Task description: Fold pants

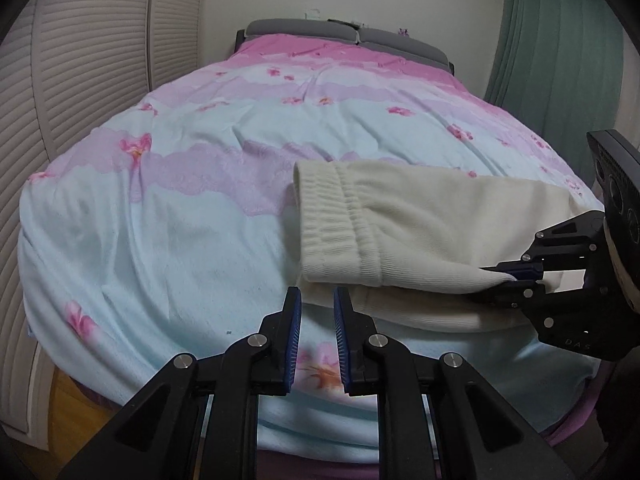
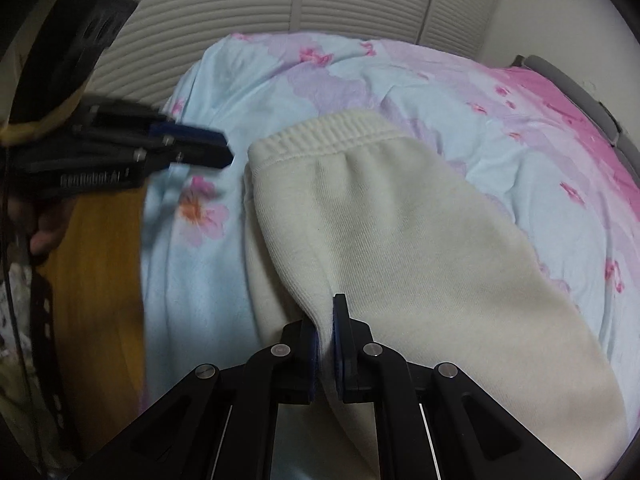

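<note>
Cream pants (image 1: 420,220) lie folded on the near right part of the bed, their ribbed waistband (image 1: 336,224) pointing left. In the left wrist view my right gripper (image 1: 508,278) comes in from the right, shut on a fold of the pants' near edge. The right wrist view shows the same cream cloth (image 2: 400,240) pinched between that gripper's pads (image 2: 323,308) and lifted slightly. My left gripper (image 1: 317,294) hovers just in front of the waistband's near corner, its fingers a little apart with nothing between them. It appears blurred at the left (image 2: 226,148) of the right wrist view.
A floral quilt in pink, lilac and pale blue (image 1: 160,220) covers the bed, with a grey headboard (image 1: 304,28) at the far end. White louvred doors (image 1: 80,60) stand left, a green curtain (image 1: 552,60) right. Wooden floor (image 2: 100,280) and a hand (image 2: 48,232) show beside the bed.
</note>
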A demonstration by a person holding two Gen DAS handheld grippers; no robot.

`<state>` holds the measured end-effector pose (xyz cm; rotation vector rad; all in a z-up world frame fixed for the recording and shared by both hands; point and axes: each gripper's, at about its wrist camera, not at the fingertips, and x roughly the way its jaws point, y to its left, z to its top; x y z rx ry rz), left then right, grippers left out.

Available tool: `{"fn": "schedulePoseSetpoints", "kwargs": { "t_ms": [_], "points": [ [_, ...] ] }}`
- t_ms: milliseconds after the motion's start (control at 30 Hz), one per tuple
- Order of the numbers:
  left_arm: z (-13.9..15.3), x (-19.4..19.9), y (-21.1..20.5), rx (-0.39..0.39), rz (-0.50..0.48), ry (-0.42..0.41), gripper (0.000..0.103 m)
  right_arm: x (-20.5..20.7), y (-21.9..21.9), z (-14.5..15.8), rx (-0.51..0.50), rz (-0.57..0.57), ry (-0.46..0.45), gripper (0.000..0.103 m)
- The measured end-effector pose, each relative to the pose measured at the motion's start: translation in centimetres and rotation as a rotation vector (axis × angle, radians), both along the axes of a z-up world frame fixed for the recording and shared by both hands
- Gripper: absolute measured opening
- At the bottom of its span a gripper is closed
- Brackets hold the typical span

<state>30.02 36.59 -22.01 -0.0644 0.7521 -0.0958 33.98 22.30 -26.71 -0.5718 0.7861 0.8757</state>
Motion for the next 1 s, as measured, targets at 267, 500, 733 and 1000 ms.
{"fn": "schedulePoseSetpoints", "kwargs": {
  "t_ms": [267,500,733,1000],
  "points": [
    [0.9,0.3,-1.1,0.017,-0.001,-0.011,0.018,-1.0,-0.3,-0.2,0.028,0.005,0.015,0.008],
    [1.3,0.6,-2.3,0.039,-0.006,-0.036,0.018,-2.3,-0.9,0.5,0.057,0.024,0.026,0.008],
    [0.6,1.5,-3.5,0.038,-0.009,-0.011,0.018,-1.6,-1.2,-1.0,0.094,0.001,0.043,0.024],
    [4.7,0.7,-9.3,0.048,-0.018,-0.079,0.028,-4.0,-8.8,4.1,0.296,-0.136,-0.03,0.055]
  ]
}}
